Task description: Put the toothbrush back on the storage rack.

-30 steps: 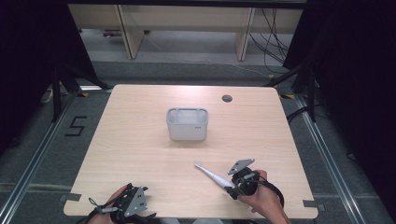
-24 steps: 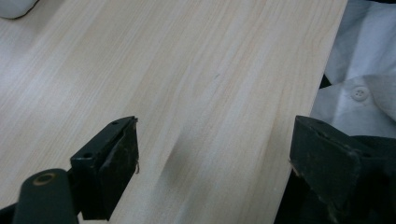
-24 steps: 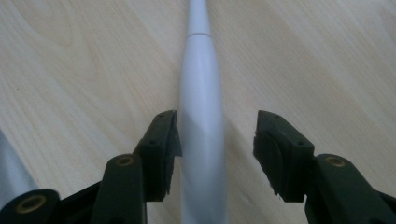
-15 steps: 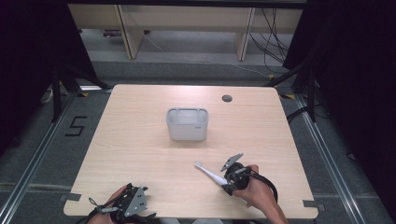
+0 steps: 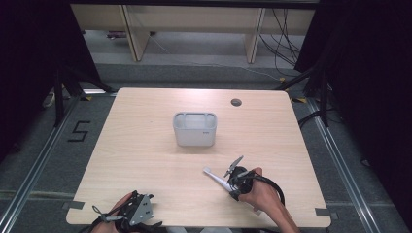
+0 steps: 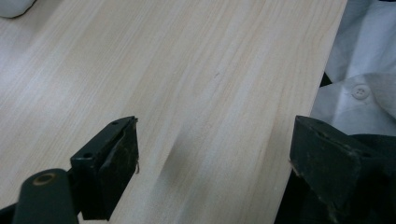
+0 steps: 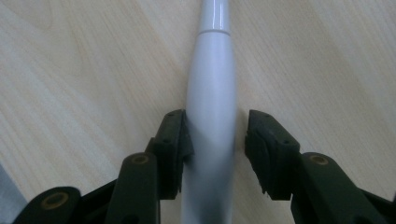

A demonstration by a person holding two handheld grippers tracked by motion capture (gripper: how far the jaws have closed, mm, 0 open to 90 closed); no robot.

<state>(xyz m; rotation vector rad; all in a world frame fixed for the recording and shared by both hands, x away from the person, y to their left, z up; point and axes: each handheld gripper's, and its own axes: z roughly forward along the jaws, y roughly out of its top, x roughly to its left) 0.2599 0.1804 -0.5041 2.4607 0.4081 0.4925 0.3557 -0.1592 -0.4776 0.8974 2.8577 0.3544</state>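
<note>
We are looking at a slim white handle-shaped object, smooth and glossy, lying flat on the light wooden table near its front edge, to the right of centre. It is swelling to a rounded, thicker body and narrowing past a fine seam into a thinner neck (what the far tip carries we cannot tell). In the high view it is pointing diagonally up and to the left, and in the right gripper view its thick part is lying between two black jaws.
</note>
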